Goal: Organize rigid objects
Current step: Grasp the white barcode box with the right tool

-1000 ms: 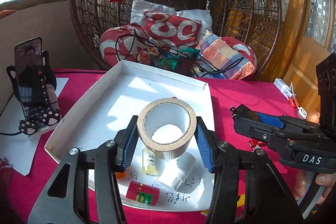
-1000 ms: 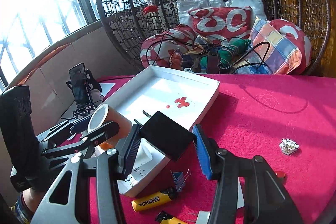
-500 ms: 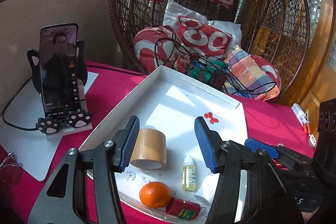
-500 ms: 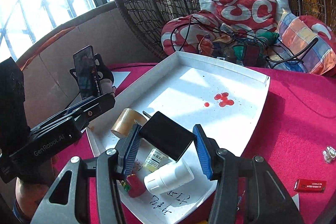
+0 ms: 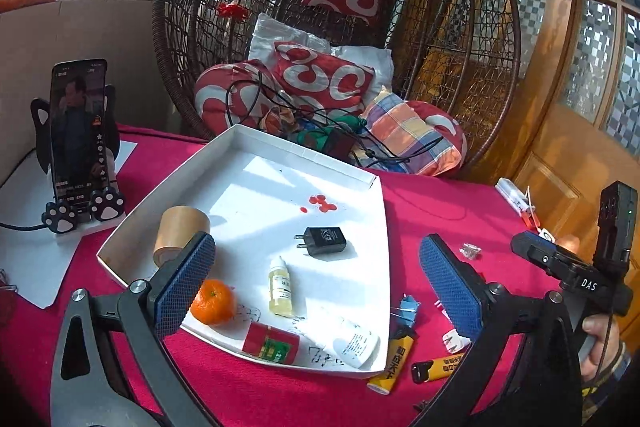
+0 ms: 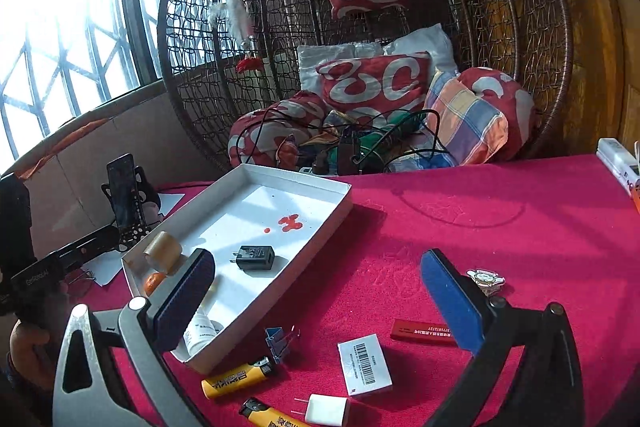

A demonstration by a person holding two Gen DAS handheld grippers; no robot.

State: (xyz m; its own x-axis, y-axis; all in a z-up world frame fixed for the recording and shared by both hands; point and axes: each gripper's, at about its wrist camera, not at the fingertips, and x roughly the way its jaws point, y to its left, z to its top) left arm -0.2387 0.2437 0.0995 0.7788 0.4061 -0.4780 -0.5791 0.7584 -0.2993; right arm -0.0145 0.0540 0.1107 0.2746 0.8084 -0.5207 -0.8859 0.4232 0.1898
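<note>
Looking along your left gripper, you see its jaws spread wide and empty above the near edge of the white tray. Inside the tray sit the tape roll at the near left, the orange just beside it, the dropper bottle, the black charger near the middle, the red tin and the white tube along the near rim. On the red counter just right of the tray lie a blue clip and two yellow lighters.

From your right gripper, the jaws are likewise released and hold nothing, hanging over the counter right of the tray. The black charger lies flat in the tray, well clear of them. Near you on the cloth wait the blue clip, a yellow lighter, a white charger, a barcode box, a red stick and, farther right, a small badge.

You seem to be between placements, with loose items yet to gather. The barcode box sits closest to the middle of your right jaws; lower over it, line the pads across its short sides, and close before lifting toward the tray.
</note>
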